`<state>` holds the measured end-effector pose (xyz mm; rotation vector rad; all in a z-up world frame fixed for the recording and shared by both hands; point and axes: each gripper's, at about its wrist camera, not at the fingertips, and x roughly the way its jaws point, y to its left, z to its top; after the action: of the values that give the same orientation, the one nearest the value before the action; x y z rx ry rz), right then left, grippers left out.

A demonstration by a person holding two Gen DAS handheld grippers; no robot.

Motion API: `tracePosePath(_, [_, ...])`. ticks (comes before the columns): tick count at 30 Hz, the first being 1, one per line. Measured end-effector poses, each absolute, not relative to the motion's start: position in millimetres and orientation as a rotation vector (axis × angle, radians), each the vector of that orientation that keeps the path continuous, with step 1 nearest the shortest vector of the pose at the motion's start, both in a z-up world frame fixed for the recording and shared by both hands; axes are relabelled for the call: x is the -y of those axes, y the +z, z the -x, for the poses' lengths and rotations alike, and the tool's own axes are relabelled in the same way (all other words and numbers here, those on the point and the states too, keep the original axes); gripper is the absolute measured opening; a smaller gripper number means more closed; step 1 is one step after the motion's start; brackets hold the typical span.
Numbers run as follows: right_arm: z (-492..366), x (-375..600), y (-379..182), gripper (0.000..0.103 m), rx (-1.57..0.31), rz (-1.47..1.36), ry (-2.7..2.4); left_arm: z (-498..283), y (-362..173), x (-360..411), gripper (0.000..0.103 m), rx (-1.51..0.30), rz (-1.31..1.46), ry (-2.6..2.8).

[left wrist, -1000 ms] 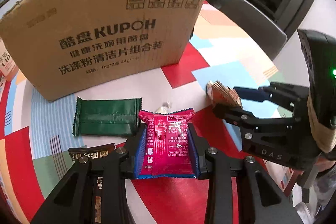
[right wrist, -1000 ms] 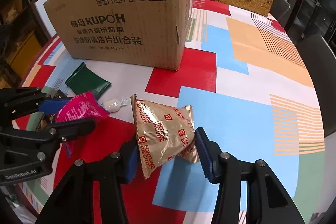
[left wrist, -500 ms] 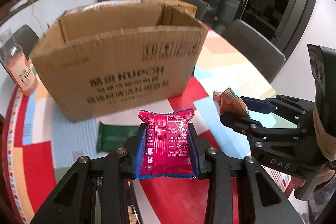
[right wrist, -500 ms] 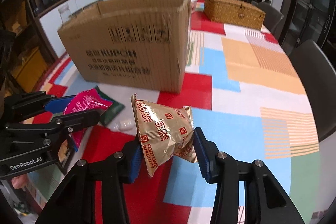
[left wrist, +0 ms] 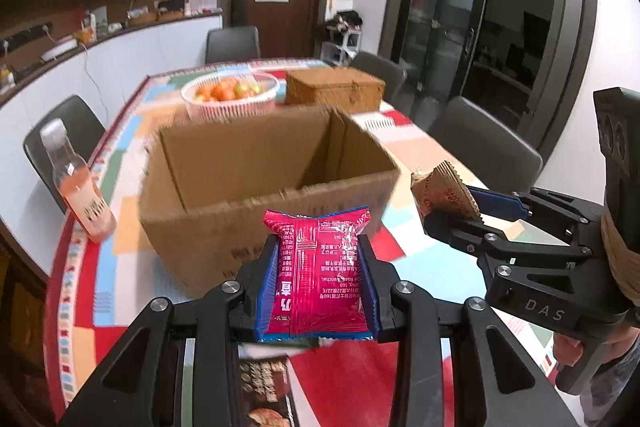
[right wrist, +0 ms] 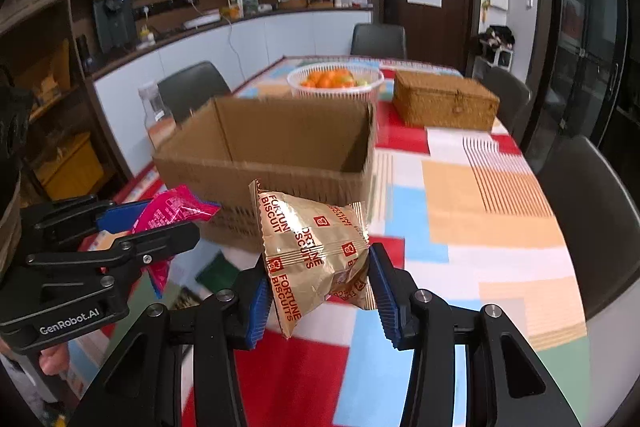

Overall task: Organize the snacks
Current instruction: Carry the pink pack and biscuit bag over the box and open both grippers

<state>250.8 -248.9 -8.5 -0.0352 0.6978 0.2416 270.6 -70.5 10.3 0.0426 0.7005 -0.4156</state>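
The table (right wrist: 492,211), under a bright patchwork cloth, carries everything. Its biggest load is the open cardboard box (left wrist: 264,183), standing at twelve o'clock from both claws, top flaps out of the way so packets can be dropped in from above; what shows of the inside looks bare, but the floor is hidden behind the near wall. Beyond it, at about one o'clock, sits a closed wicker case (right wrist: 444,103), contents unseen, and beside that a white basket (right wrist: 335,79) heaped with orange fruit. A drink bottle (left wrist: 80,195) stands upright at nine o'clock of the box.

Each claw is clamped on a packet, held clear of the table and just short of the box's near wall, probably ready to go over the rim. The right claw (right wrist: 318,293) pinches the gold biscuit packet (right wrist: 310,247) by its sides; the left claw (left wrist: 318,285) squeezes the pink snack packet (left wrist: 318,279) the same way. More packets (left wrist: 264,391) lie on the table below.
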Motion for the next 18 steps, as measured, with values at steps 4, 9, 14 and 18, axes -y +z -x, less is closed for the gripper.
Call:
tracePosePath(4, [-259.8,243.9,8.2,0.046,-0.650,0.035,0.248,-277.7,29.1,63.9,0.036,-0.651,-0.045,-0.388])
tracePosePath(9, [-274.6,237.8,24.4,0.046,-0.611,0.035,0.258,-283.3,44.8,57.5,0.036,-0.609,-0.049,-0.362])
tracePosePath(14, [-292.5,230.8,30.9,0.046,-0.610,0.031,0.273,-294.9,54.4,51.9,0.036,-0.595,-0.056,-0.339])
tracePosePath(18, [-308.9,225.1,34.7,0.046,-0.612,0.042,0.277,-312.8,58.8,46.8,0.036,-0.607,-0.049,-0.328])
